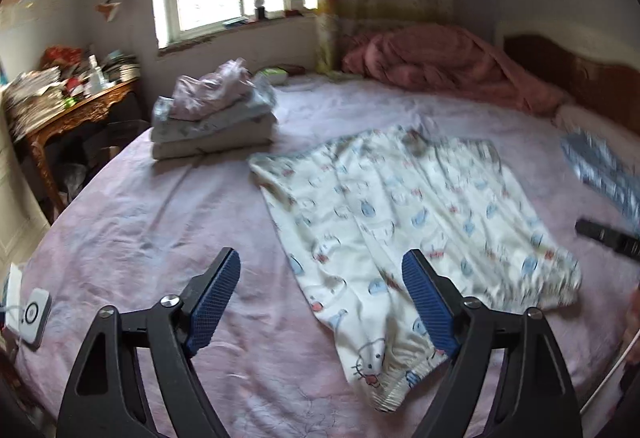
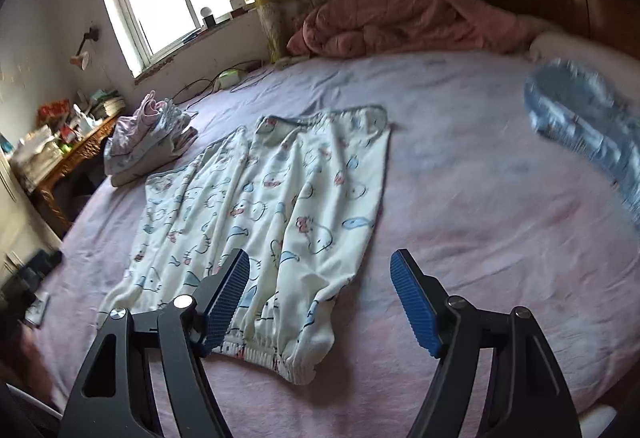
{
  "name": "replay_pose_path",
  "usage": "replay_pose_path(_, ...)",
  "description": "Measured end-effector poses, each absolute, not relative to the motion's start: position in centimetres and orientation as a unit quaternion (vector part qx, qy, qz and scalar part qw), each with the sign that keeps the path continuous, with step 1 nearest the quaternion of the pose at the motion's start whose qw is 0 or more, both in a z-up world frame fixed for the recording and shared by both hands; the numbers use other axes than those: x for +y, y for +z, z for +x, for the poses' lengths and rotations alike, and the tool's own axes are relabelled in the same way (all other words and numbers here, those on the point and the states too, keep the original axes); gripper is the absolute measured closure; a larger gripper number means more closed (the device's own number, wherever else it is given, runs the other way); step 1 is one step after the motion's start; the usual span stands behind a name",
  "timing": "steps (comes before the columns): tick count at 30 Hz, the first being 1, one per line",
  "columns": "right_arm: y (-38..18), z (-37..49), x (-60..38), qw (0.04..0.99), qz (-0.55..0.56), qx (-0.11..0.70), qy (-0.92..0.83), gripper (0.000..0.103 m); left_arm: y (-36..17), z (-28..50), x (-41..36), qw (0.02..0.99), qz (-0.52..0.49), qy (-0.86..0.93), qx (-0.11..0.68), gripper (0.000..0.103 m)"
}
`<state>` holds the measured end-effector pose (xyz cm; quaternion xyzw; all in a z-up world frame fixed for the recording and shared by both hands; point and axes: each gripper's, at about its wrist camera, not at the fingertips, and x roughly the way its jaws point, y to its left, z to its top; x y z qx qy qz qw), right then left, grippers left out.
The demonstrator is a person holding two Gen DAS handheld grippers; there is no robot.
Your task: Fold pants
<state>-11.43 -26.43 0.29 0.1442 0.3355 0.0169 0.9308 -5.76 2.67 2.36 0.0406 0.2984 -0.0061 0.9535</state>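
White pants with a cartoon print [image 1: 400,222] lie spread flat on the pink bed sheet [image 1: 160,222], waistband far, elastic leg cuffs near. My left gripper [image 1: 320,294] is open and empty, hovering over the near left cuff. In the right wrist view the pants [image 2: 280,206] lie left of centre. My right gripper [image 2: 320,294] is open and empty above the near right cuff [image 2: 280,354]. Its left finger [image 2: 224,302] is over the cloth.
A stack of folded clothes [image 1: 212,118] sits at the far left of the bed. A pink quilt [image 1: 448,66] is bunched at the headboard. A blue patterned garment [image 2: 592,130] lies to the right. A cluttered wooden table [image 1: 68,98] stands left. A white device [image 1: 34,312] lies near the bed's edge.
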Motion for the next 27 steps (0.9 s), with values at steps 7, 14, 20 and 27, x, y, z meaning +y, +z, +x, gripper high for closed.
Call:
replay_pose_path(7,0.3,-13.0,-22.4,0.947,0.065,0.308,0.060,0.031,1.9,-3.4,4.8,0.947,0.027,0.022,0.320,0.040)
replay_pose_path(14,1.0,-14.6,-15.5,0.942,0.008,0.300,0.153,0.034,1.8,-4.7,8.0,0.950,0.002,0.055,0.308,0.041)
replay_pose_path(20,-0.5,-14.8,-8.4,0.911,-0.028,0.337,0.235,0.044,0.9,-4.9,10.6,0.951,-0.013,0.086,0.296,0.041)
replay_pose_path(27,-2.4,-15.6,-2.8,0.900,-0.076,0.344,0.257,0.049,0.7,-4.9,13.4,0.944,-0.072,0.070,0.313,0.041)
